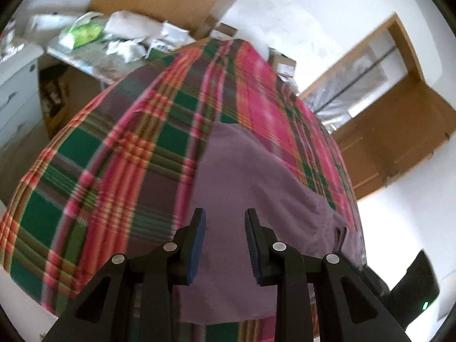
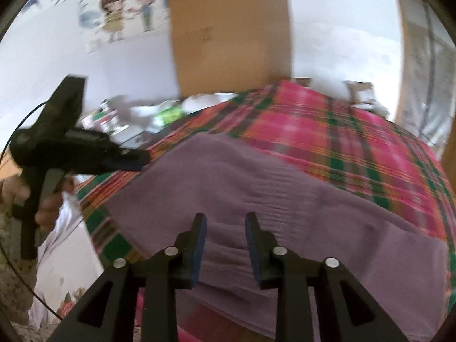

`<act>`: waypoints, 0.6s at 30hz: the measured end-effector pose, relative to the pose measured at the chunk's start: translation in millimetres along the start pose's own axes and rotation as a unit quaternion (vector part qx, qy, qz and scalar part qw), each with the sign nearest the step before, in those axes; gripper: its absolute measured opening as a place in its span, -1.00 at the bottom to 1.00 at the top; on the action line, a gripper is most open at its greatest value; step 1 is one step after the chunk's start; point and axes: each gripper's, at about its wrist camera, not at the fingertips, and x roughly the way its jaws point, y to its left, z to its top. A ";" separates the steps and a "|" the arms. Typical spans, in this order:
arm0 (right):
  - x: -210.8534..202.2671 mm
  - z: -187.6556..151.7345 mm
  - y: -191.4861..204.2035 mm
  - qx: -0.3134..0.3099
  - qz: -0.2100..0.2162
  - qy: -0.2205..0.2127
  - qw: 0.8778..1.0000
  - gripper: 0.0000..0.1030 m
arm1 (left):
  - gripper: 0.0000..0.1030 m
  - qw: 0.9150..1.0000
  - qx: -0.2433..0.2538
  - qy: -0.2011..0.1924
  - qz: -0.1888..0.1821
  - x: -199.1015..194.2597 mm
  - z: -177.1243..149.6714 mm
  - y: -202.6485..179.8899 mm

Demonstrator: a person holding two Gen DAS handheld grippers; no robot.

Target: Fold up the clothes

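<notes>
A purple garment (image 1: 250, 199) lies spread on a plaid pink-and-green bedcover (image 1: 114, 148). My left gripper (image 1: 225, 213) hovers open above the garment's near part, nothing between its fingers. In the right wrist view the same purple garment (image 2: 256, 176) covers the near bed, with gathered pleats at its near edge. My right gripper (image 2: 225, 216) is open over those pleats. The left gripper's body (image 2: 74, 142) shows at the left, held by a person's hand (image 2: 45, 208), its tip near the garment's far left corner. The right gripper's body (image 1: 413, 282) shows at the lower right of the left wrist view.
A cluttered table (image 1: 108, 37) with bags and papers stands beyond the bed. Cardboard boxes (image 1: 282, 62) sit at the bed's far side. A wooden door frame (image 1: 399, 91) is on the right. A white drawer unit (image 1: 17, 91) stands left. The plaid bedcover (image 2: 356, 142) extends right.
</notes>
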 end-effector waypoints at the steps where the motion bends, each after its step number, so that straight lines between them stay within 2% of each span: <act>1: 5.5 1.7 9.8 -0.010 0.011 0.002 1.000 -0.27 | -0.43 1.000 -0.008 0.000 0.003 -0.6 1.9 5.9; 10: 49.3 16.5 83.7 -0.084 0.102 0.016 0.991 -0.22 | -0.43 0.999 -0.006 0.015 0.031 3.9 1.4 19.0; 15: 70.2 11.7 103.9 -0.102 0.105 0.032 0.989 -0.22 | -0.43 0.999 -0.013 0.019 0.032 5.7 2.7 23.2; 18: 73.1 4.2 112.0 -0.111 0.126 0.048 0.985 -0.21 | -0.43 0.999 -0.009 0.020 0.031 5.8 2.3 22.1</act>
